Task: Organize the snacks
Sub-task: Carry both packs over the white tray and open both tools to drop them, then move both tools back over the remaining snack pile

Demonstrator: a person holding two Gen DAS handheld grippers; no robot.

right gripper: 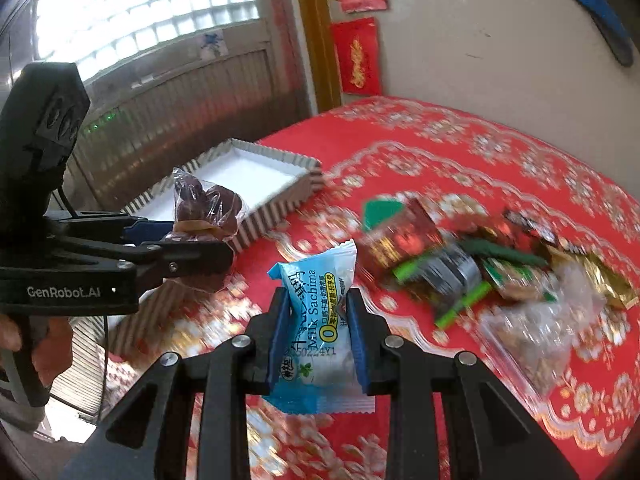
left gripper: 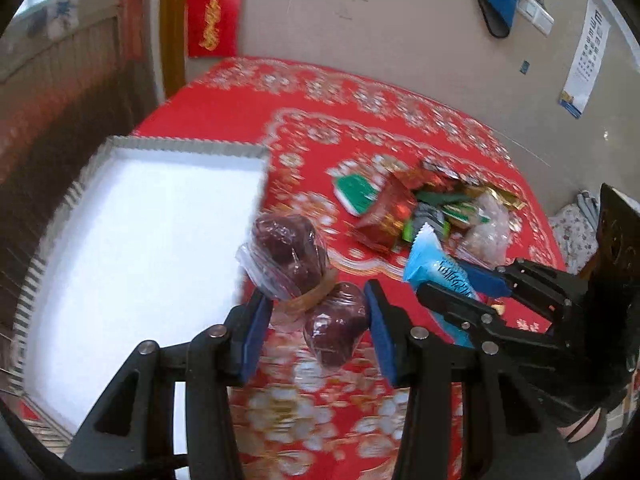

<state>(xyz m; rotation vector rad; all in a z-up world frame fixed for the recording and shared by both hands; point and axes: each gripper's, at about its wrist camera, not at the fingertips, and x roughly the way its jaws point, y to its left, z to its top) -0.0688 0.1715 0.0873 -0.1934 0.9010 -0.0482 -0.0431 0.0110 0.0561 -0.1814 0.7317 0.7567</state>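
Blue-padded and black-framed, the left gripper (left gripper: 316, 320) is closed on the waist of a clear plastic bag of dark red dates (left gripper: 298, 268), cinched in the middle by one tan rubber band, so that one lobe of fruit bulges above the pads and one below. It hangs just beside the near right corner of the one shallow white tray with a black-and-white striped rim (left gripper: 188, 147), which sits at the left edge of the bench (left gripper: 248, 108) under a red cloth patterned with gold and white flowers. From the right wrist view the same date bag (right gripper: 206, 208) shows in front of the tray (right gripper: 276, 208), clamped sideways in the left gripper (right gripper: 196, 240).

One sky-blue sealed snack packet printed "Milk Sachima" (right gripper: 320, 320) stands upright between the pads of the right gripper (right gripper: 316, 336), squeezed at both long sides; its lower crimped end is hidden behind the frame. In the left wrist view that packet (left gripper: 436, 268) pokes out of the right gripper (left gripper: 468, 280) near the bench's right side.

Beyond it, towards the middle of the bench, lies one loose heap of wrapped snacks (right gripper: 480, 264). I can count one red-and-gold foil block (right gripper: 400, 240), one green-and-white packet (left gripper: 354, 194), one clear bag of pale brownish pieces (right gripper: 536, 340) and a gold wrapper at the far right; the rest overlap and are smeared by blur, so the full count cannot be made out.
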